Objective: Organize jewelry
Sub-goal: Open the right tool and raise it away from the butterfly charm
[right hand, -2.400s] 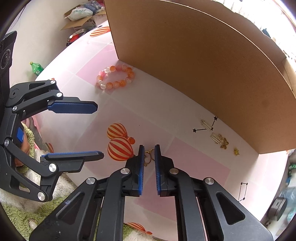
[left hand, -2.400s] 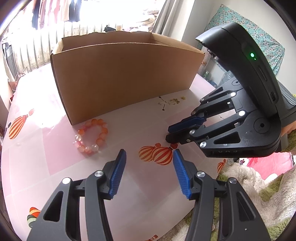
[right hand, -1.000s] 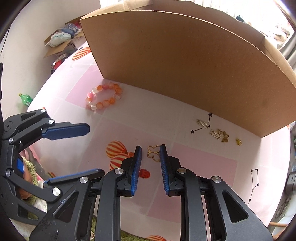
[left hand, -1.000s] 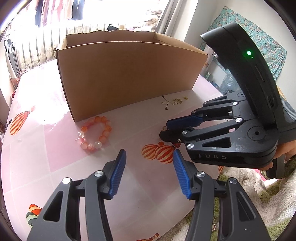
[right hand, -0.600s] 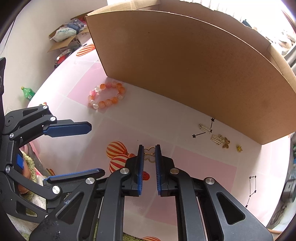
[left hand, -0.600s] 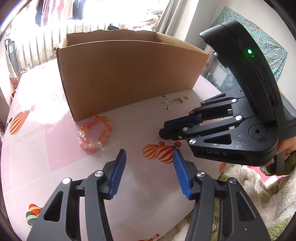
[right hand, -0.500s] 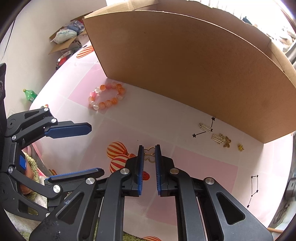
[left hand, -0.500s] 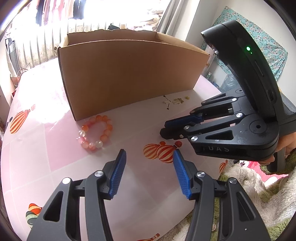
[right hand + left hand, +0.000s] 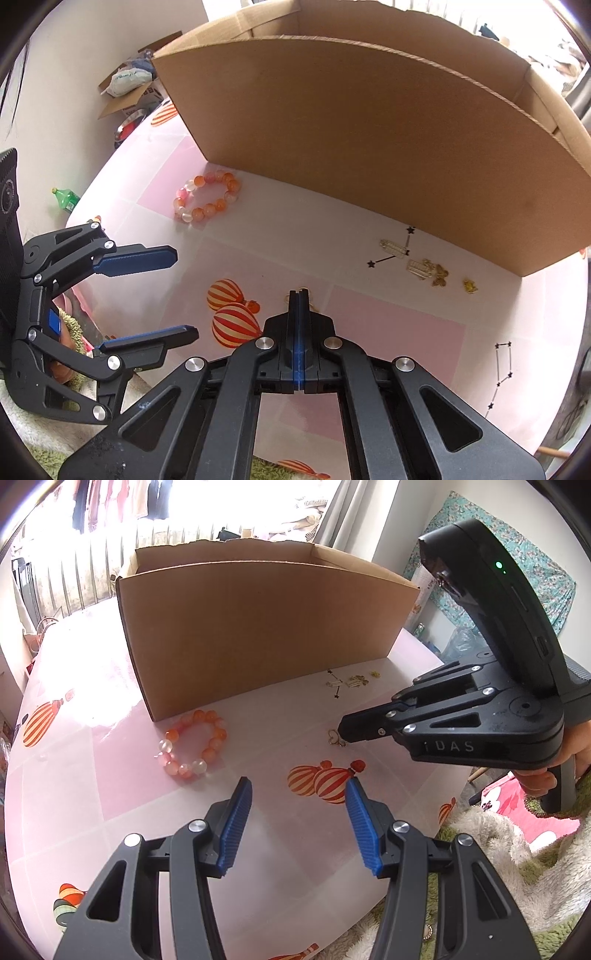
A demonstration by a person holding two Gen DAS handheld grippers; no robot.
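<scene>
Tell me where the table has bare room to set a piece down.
Free: the table between bracelet and gold charm, along the box; also ahead of the left gripper. Crowded: the small gold pieces by the box's right corner.

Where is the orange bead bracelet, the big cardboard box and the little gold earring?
bead bracelet (image 9: pixel 192 744): left wrist view, on its front beads.
cardboard box (image 9: pixel 258 627): left wrist view, middle of its front wall.
gold earring (image 9: pixel 334 736): left wrist view, on its loop at the tip of the right gripper (image 9: pixel 343 733).
</scene>
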